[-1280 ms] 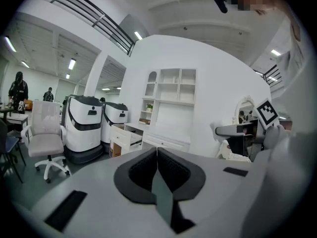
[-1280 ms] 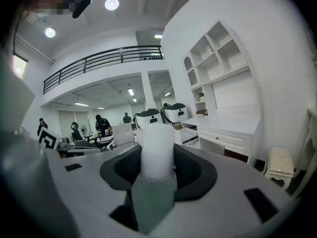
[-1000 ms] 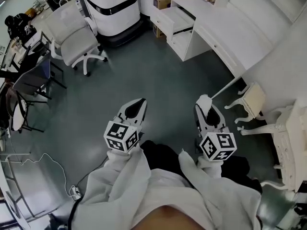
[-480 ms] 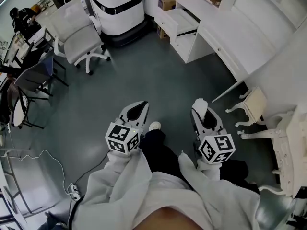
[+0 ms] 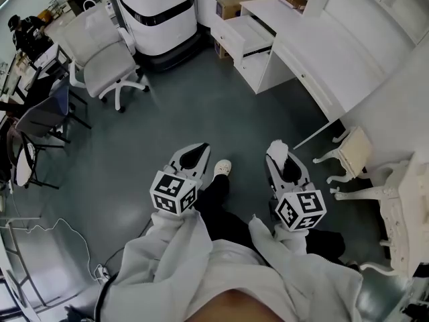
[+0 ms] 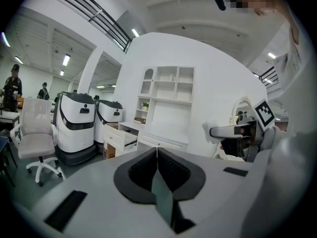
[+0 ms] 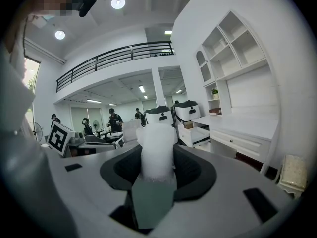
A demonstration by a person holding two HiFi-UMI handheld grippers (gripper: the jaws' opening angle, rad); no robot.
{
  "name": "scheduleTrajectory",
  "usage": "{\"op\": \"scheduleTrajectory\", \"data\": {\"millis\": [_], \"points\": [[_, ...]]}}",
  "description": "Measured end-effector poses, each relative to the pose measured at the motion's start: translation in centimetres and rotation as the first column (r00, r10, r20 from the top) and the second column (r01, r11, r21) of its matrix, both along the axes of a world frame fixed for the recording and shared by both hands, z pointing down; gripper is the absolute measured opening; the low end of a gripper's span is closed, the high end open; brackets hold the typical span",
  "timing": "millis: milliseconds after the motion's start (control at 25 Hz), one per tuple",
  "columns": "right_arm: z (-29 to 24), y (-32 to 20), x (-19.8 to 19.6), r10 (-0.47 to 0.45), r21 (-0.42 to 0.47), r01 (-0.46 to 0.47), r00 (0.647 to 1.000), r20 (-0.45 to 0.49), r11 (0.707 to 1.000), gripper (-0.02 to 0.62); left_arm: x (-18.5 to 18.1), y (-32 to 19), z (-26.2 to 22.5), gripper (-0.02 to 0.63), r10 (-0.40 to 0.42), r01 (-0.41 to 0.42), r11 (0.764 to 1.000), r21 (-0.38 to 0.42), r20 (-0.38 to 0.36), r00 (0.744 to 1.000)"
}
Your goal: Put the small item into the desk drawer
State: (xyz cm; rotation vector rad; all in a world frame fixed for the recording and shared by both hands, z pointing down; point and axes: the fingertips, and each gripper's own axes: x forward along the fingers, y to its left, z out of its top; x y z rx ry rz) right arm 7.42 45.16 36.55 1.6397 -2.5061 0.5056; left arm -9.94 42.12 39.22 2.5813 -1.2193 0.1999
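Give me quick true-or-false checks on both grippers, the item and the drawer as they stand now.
1. The right gripper is shut on the white item. True.
2. The left gripper holds a second item. False: its jaws are together with nothing between them.
3. The desk drawer stands open. True.
4. The white item lies in the desk drawer. False: it is in the right gripper, well short of the desk.

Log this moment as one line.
right claw: shut on white item | left claw: shut, empty | desk drawer: open, not reached
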Motion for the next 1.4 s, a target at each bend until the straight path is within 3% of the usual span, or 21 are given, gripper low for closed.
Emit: {"op": "scheduleTrajectory", "data": {"millis": [600,1400], "points": [[-1.7,-14.9,0.2,-0.010,0.004,0.010,1.000,-0.001,1.000,0.191,1.3,-14.1,-1.8,0.018,0.053,-0.054,0.998,0.015,0.042,0.998],[-0.9,-28.3,1.7,0.074,-0.024,-0.075,0.997,-0.010,0.997,0.192,1.1,-28.7,-0.4,0.018,0.076,-0.075,0.997,-0.016,0.013,0.997]]}}
